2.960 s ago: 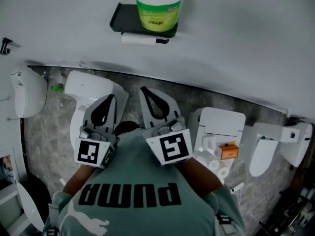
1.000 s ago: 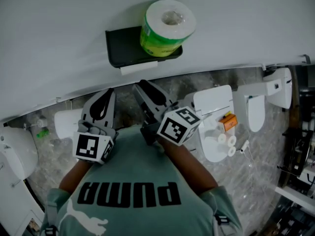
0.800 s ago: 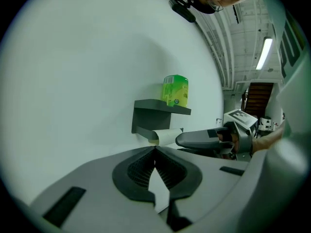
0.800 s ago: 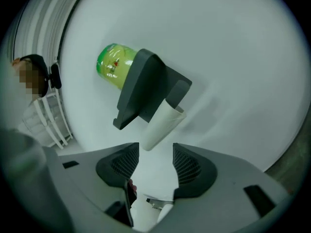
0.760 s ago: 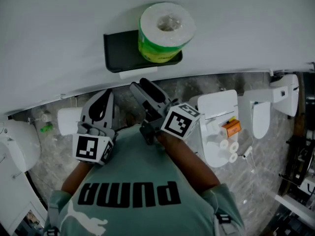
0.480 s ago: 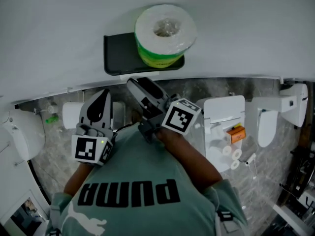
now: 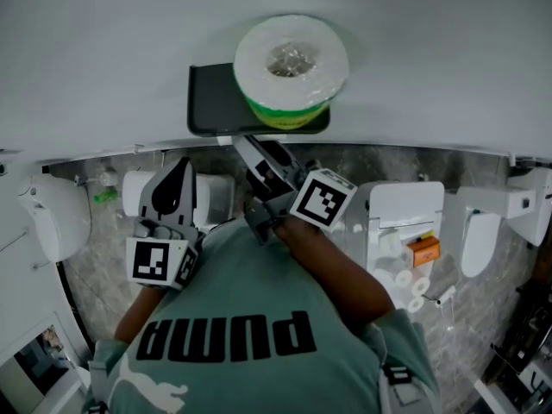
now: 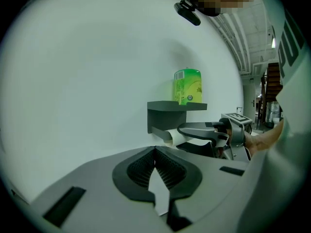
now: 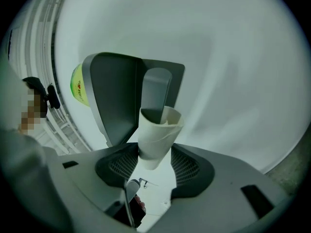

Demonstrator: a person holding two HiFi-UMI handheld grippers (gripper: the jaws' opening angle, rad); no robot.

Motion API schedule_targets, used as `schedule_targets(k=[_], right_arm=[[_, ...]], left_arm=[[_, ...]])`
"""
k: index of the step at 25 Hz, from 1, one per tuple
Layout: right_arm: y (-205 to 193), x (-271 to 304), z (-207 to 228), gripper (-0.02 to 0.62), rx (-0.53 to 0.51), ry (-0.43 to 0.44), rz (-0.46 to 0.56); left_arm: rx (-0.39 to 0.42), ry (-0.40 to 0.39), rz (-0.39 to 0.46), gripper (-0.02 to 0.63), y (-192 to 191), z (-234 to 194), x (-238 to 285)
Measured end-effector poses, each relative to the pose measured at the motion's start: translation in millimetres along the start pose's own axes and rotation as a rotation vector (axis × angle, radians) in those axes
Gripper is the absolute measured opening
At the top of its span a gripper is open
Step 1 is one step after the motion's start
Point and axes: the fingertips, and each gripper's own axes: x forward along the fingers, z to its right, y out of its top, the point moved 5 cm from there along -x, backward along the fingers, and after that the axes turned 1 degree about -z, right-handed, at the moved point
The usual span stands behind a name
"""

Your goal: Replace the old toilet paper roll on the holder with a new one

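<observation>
Jaws pressed together on nothing, your left gripper (image 7: 183, 169) waits by your chest. Further out, your right gripper (image 7: 250, 149) reaches under the holder (image 7: 216, 102). Its jaws have just been opening and stand parted around the old roll (image 9: 154, 135), a bare core on the holder's bar, without clamping it. Beyond, the new roll (image 7: 291, 63), green-wrapped, stands on the holder's shelf.

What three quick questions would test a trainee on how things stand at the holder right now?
1. True or false: the new roll stands on the holder's shelf.
2. What stands between the right gripper jaws?
3. The left gripper jaws are: A apart, B together.
Key: 1 true. 2 the old roll's tube, still on the holder; the jaws have just closed a little around it. 3 B, with nothing held.
</observation>
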Motion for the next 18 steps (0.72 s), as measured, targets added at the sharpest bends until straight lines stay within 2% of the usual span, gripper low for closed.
schedule_targets(k=[2,18], right_arm=[[4.1,-1.3,-2.5,0.201,-0.020,0.005,0.009],[28.5,-28.8,-1.5,0.196,-0.042,-0.041,0.070]], left_arm=[[0.008,-0.003,0.003,0.003,2.3,2.3,1.0],[0.029,-0.056,0.039,0.003,13.0,27.6,14.5]])
